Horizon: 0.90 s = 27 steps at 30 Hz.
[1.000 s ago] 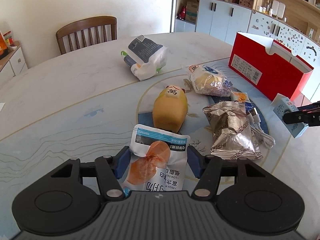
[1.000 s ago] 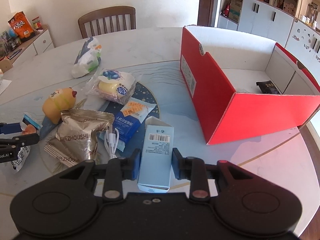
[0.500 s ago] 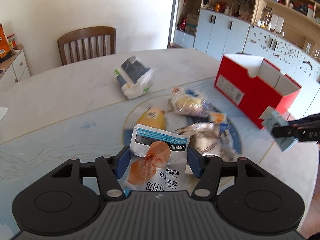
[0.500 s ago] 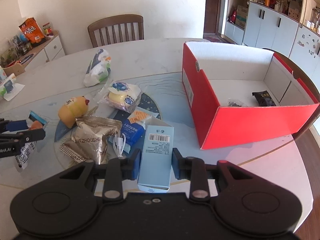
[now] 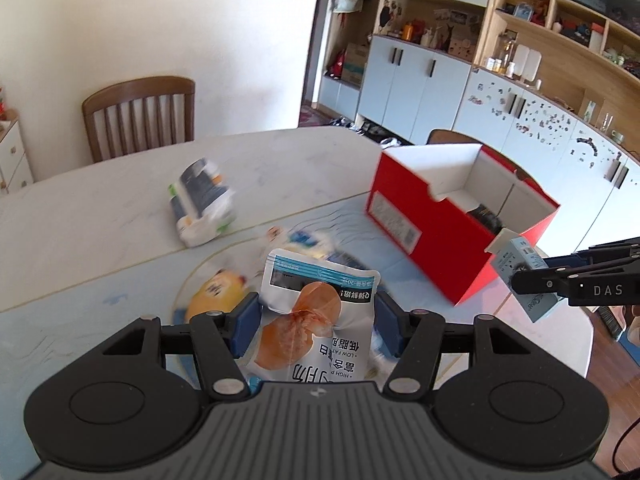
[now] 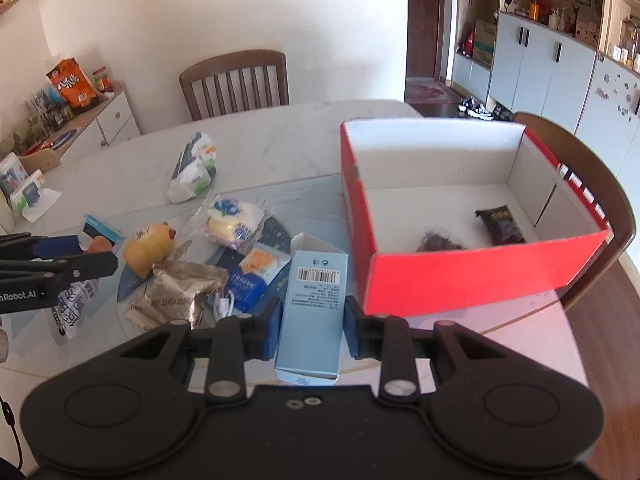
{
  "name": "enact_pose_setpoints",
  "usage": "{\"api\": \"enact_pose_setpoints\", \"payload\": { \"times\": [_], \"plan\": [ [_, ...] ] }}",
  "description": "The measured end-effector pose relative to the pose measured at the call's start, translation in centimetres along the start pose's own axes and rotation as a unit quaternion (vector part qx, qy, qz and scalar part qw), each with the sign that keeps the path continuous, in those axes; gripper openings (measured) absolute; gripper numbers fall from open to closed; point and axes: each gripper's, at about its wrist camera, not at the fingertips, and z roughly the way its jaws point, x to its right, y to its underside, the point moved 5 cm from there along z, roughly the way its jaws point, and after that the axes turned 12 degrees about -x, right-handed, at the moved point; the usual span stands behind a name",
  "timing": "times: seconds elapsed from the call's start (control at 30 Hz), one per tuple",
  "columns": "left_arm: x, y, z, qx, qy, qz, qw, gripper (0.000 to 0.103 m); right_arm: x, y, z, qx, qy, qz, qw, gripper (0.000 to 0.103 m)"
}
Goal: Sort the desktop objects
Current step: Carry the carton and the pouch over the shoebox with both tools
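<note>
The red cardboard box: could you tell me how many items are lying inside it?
2 visible in the red cardboard box: a dark rectangular packet towards its right end and a dark crumpled item behind the near wall, which may hide more.

Snacks (image 6: 224,256) on table (image 6: 280,140), left of box (image 6: 460,276); 2 packets (image 6: 500,226) inside.

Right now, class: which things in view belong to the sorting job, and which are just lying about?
In the job:
pouch in left claw
blue carton in right claw
red box
yellow toy
foil bag

Lying about:
chair
orange bag on the sideboard
</note>
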Motion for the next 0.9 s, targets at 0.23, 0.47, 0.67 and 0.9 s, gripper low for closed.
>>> {"api": "enact_pose_setpoints", "payload": {
  "times": [0.23,0.47,0.67,0.9],
  "plan": [
    [4.0,-2.3,0.4,0.013,0.009,0.02,0.9997,0.06,2.5,-1.1,-1.4,0.014,-0.009,-0.013,1.0,0.031],
    [7.9,-5.2,1.9,0.02,0.014,0.042,0.9988,0.06,6.5,-2.6,-1.8,0.019,-0.011,-0.004,1.0,0.031],
    [11.3,-7.9,4.0,0.013,0.02,0.064,0.9976,0.06,9.5,-4.3,-1.5,0.025,-0.005,-0.009,1.0,0.031],
    [14.5,-11.2,6.0,0.012,0.023,0.086,0.996,0.06,12.2,-6.0,-0.8,0.028,-0.005,-0.013,1.0,0.031]
  ]
}}
